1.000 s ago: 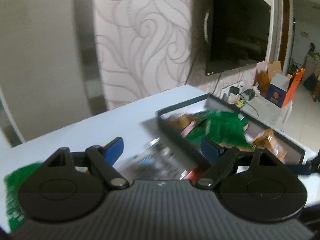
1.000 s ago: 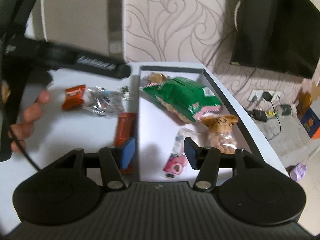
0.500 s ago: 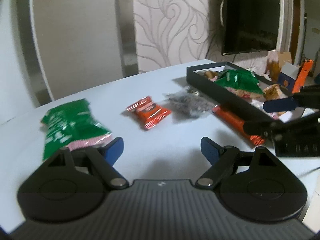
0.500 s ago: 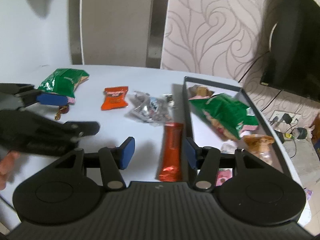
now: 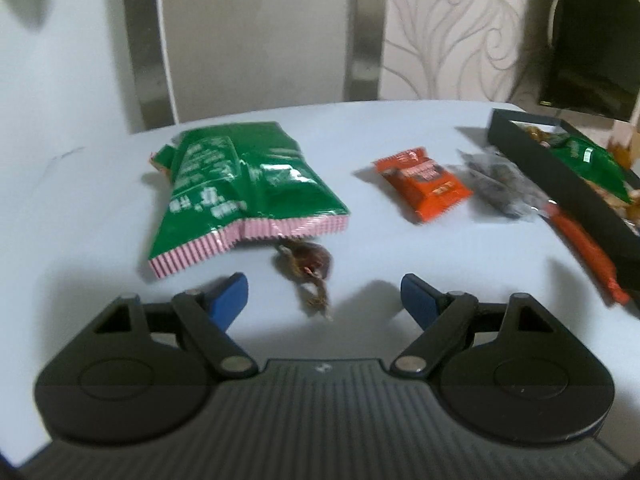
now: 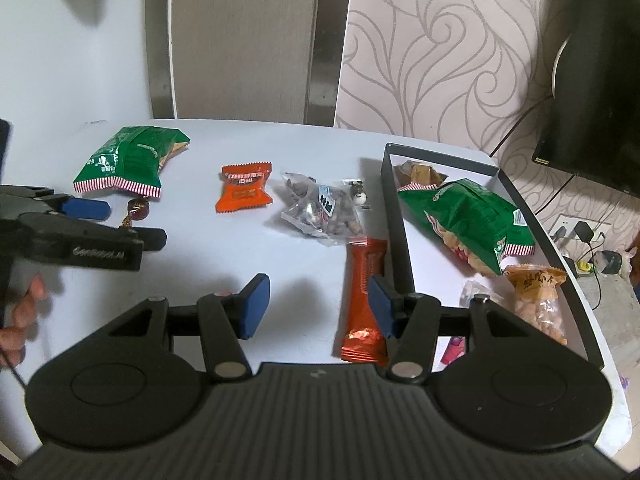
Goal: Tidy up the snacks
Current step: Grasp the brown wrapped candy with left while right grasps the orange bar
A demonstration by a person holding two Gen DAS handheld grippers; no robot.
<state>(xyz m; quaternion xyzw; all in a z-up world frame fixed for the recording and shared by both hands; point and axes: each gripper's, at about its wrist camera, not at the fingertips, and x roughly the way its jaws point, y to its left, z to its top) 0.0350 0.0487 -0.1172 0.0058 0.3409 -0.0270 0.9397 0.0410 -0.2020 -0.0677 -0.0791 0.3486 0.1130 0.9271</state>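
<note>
- Left wrist view: left gripper spread wide, holding nothing; a brown candy lies just ahead between its fingers, a green bag beyond.
- Right gripper parted, empty; an orange bar touches its right finger, with the tray right of it.

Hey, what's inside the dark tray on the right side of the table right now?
Inside the dark tray: a green chip bag, a tan packet at the far end, a clear bag of orange-brown snacks, and a pink packet mostly hidden behind the right gripper. Anything under the green bag is covered.
</note>
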